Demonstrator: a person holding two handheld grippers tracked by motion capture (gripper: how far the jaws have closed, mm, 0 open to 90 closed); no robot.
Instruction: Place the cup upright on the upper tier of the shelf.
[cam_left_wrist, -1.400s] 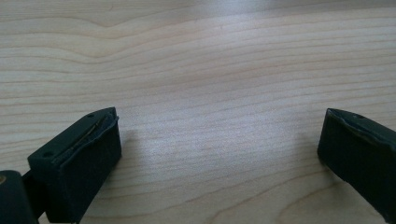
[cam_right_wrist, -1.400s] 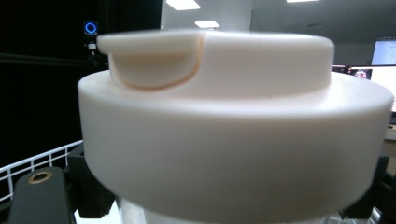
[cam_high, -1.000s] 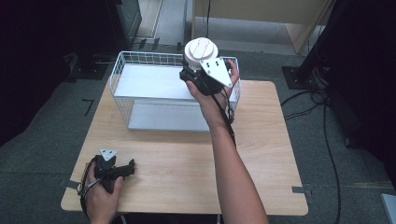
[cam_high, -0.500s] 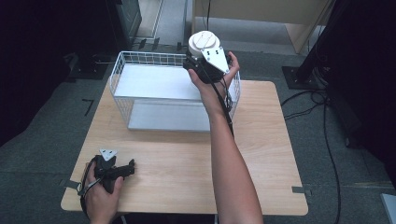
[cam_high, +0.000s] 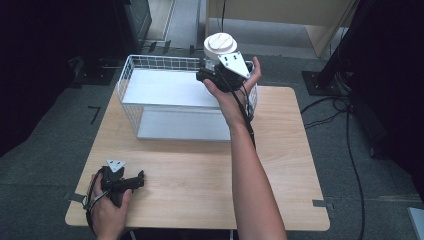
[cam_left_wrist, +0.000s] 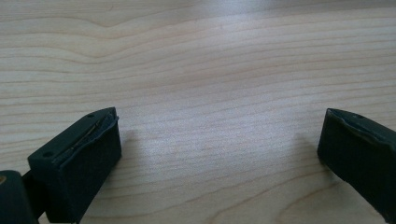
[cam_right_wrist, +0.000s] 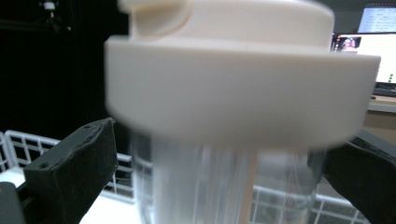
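The wooden table carries a white wire basket at its far side, with its pale floor bare in the high view. Above the basket's far right corner the right gripper has a clear cup with a cream lid between its jaws. In the right gripper view that cup stands between the two black jaws, and a visible gap shows on the left side between pad and clear wall; the jaws have just been opening and now stand apart, so the cup is judged released rather than clamped, though it is blurred. The cup stands upright, its long axis vertical, lid up, base pointing down into the basket; whether the base already touches the basket floor cannot be told. The step in hand is judged to be setting the cup down in the basket. To do it well, the jaws should stay wide and draw back level, away from the clear wall, without brushing the overhanging lid, which could tip the cup. The left gripper rests on the near left of the table, its jaws apart over bare wood with nothing between them.
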